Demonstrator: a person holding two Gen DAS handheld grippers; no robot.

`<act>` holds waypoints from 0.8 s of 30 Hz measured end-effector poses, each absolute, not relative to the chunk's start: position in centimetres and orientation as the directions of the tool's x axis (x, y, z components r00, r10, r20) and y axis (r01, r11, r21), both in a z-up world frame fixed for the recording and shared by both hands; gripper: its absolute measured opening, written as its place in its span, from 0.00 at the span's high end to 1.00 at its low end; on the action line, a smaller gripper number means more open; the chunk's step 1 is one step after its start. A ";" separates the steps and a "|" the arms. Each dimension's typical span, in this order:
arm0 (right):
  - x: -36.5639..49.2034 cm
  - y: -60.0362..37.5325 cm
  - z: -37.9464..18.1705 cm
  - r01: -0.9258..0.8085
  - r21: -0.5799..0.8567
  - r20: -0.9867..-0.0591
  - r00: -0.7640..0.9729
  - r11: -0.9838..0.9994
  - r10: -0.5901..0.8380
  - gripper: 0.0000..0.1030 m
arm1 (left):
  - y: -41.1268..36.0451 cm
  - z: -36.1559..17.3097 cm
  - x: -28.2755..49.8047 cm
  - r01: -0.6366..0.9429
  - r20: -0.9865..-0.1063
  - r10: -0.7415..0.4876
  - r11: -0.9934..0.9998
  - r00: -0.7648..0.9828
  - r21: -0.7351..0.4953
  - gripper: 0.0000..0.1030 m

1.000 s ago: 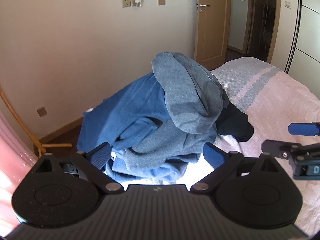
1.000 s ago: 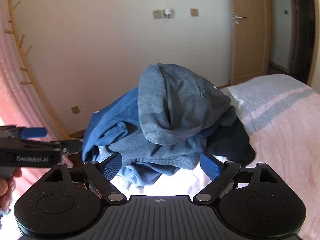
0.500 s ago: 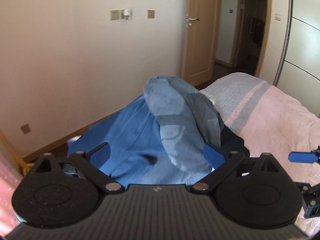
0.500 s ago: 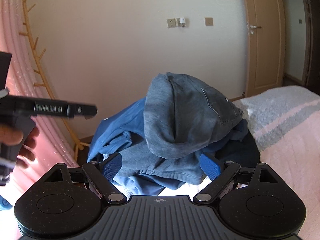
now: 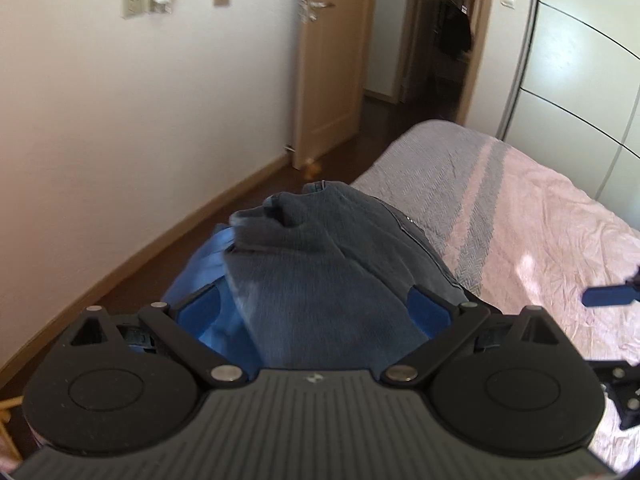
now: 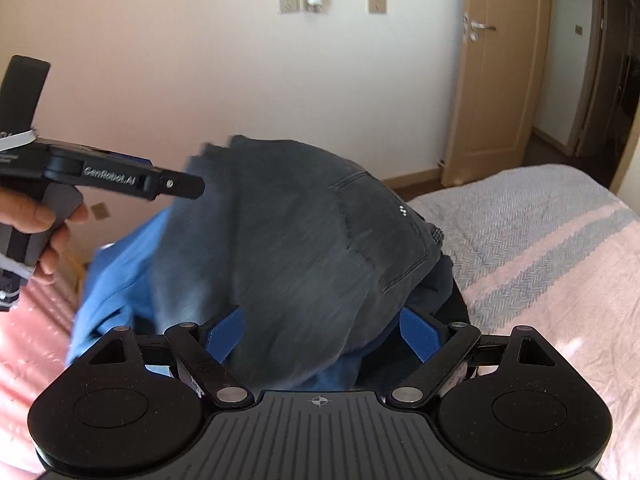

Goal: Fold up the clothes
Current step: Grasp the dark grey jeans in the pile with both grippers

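Open right tongs (image 6: 322,338) straddle grey jeans (image 6: 316,248) atop blue garment (image 6: 120,280).

Pile of clothes (image 6: 312,248) sits on bed (image 6: 560,240), at its near-left corner; jeans (image 5: 320,264) on top of pile, shirt (image 6: 116,280) under them, spilling out to the left; dark garment (image 6: 454,300) under the jeans on the right. Left gripper (image 5: 316,312) directly before the pile, w/ jeans lying between its fingers; right gripper (image 6: 320,330) likewise before the pile, to the right of the left one. Wall (image 6: 200,80) behind the pile; door (image 6: 492,92) behind-right, beyond the bed; wardrobe (image 5: 584,80) at far right.
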State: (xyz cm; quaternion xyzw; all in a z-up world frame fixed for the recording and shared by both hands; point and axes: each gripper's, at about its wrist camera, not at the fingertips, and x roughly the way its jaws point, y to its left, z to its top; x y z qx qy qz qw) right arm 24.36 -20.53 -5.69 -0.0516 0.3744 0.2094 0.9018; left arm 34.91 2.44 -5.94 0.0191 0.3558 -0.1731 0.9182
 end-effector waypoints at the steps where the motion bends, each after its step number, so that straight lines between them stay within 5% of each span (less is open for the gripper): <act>1: 25.6 -20.3 -6.2 -0.413 0.062 -0.708 0.624 0.909 0.332 0.15 | 2.4 -6.5 35.9 0.348 -0.667 -0.318 0.933 0.674 -0.093 0.05; 5: 29.5 -21.0 -7.1 -0.342 0.097 -0.728 0.616 0.935 0.301 0.15 | 2.1 -7.3 37.7 0.398 -0.674 -0.362 0.911 0.644 -0.109 0.09; 9: 33.2 -21.8 -7.2 -0.259 0.174 -0.730 0.614 0.950 0.301 0.15 | 1.4 -7.3 36.9 0.453 -0.659 -0.399 0.886 0.637 -0.098 0.41; 15: 38.7 -22.1 -4.9 -0.158 0.396 -0.671 0.623 0.905 0.402 0.15 | 0.6 -7.0 34.8 0.485 -0.617 -0.408 0.873 0.673 -0.050 0.67; 24: 46.8 -13.7 -5.6 -0.253 0.354 -0.748 0.501 0.900 0.435 0.15 | 1.2 -7.6 31.8 0.515 -0.553 -0.443 0.857 0.706 -0.030 0.74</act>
